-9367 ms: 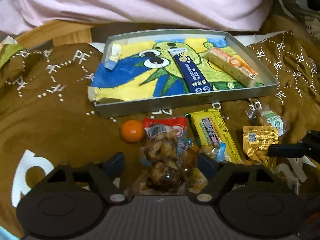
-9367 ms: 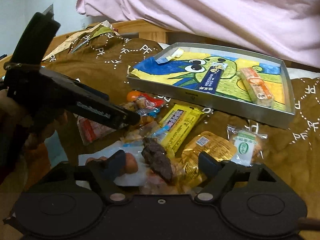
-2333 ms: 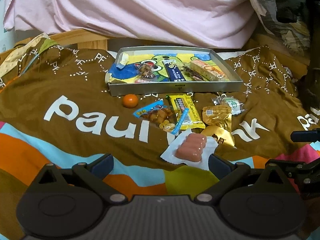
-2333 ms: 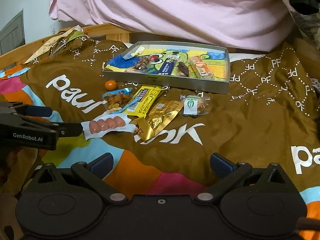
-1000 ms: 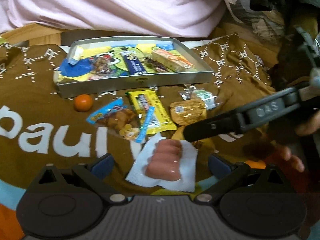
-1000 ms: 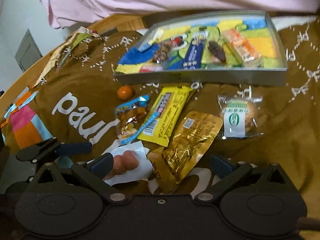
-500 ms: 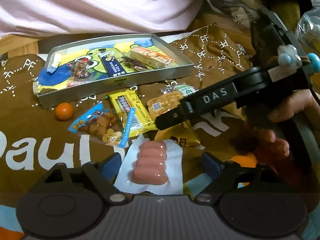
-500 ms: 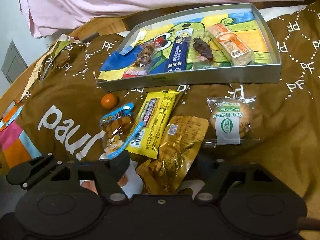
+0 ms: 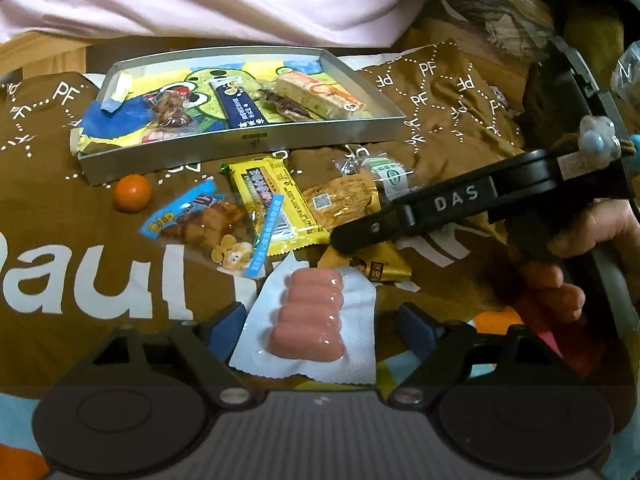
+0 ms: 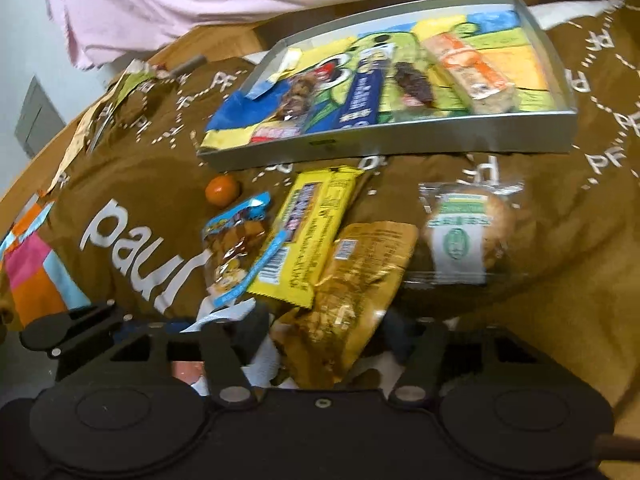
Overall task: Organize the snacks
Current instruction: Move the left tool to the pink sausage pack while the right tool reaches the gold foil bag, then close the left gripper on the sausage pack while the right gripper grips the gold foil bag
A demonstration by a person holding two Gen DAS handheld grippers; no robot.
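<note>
A white pack of pink sausages (image 9: 308,316) lies on the blanket between the fingers of my left gripper (image 9: 320,326). Its jaws are closing, and the right pad still stands clear of the wrapper. My right gripper (image 10: 326,332) straddles the near end of a crumpled gold packet (image 10: 360,272). Those jaws are closing too, with the pads close on both sides and no firm grip seen. In the left wrist view its black finger (image 9: 400,216) lies across the gold packet (image 9: 344,200). The silver tray (image 9: 248,140) behind holds several snacks.
Loose on the brown blanket lie an orange ball (image 9: 132,193), a blue-edged snack bag (image 9: 200,224), a yellow bar (image 9: 272,204) and a green-labelled biscuit (image 9: 384,172). A hand (image 9: 580,232) holds the right gripper. A pink-clad person sits behind the tray (image 10: 360,140).
Both pairs of jaws have narrowed. The right gripper has come forward and down over the gold packet. The sausage pack now sits deeper between the left fingers.
</note>
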